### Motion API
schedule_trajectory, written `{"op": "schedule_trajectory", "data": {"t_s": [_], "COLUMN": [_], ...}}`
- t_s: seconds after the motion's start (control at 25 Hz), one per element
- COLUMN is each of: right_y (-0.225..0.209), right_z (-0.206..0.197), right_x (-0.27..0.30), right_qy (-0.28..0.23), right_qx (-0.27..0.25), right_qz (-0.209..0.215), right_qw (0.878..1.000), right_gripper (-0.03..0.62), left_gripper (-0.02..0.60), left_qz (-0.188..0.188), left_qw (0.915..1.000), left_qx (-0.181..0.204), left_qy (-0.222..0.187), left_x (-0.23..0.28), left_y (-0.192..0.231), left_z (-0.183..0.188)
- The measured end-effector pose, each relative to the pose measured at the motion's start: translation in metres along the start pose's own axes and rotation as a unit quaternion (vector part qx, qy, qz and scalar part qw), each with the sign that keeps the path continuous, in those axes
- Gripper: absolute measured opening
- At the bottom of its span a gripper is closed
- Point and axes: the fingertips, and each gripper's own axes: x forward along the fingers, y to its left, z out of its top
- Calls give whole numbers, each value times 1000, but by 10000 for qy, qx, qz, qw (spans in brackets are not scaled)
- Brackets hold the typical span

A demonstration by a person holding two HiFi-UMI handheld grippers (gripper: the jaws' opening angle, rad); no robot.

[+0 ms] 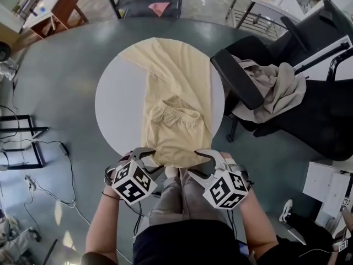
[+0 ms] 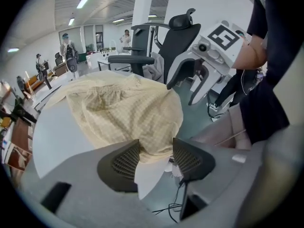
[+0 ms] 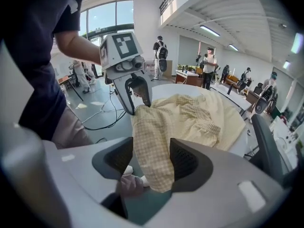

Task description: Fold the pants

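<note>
The pants [image 1: 177,87] are pale yellow with a fine check and lie on the round white table [image 1: 118,112]. They are doubled over on themselves. The gathered elastic waistband [image 1: 176,112] sits on top near the middle of the tabletop (its ruffled edge runs crosswise), and the legs stretch flat toward the far left rim. The near fold droops over the table's near edge and hangs free. The cloth is loosely creased.

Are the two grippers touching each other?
Apart. The head view shows a clear gap between the left gripper and right gripper, with the edge of the pants between them.
</note>
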Motion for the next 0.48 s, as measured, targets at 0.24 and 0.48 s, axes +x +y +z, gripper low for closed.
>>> {"op": "schedule_trajectory", "data": {"t_s": [0.24, 0.48], "right_y": [-2, 11], "right_z": [11, -13], "right_x": [-1, 18], "right_qy": [-328, 229], "right_qx": [-297, -309], "right_qz": [-412, 90], "right_qw": [9982, 9992], "right_gripper": [267, 295], "left_gripper": [242, 249], "left_qz": [-154, -241], "left_qw": [9987, 9964], "left_qx": [-490, -811], "left_qy": [-11, -2], "left_x": [11, 12], "left_y": [7, 11], "left_z": [-1, -1]}}
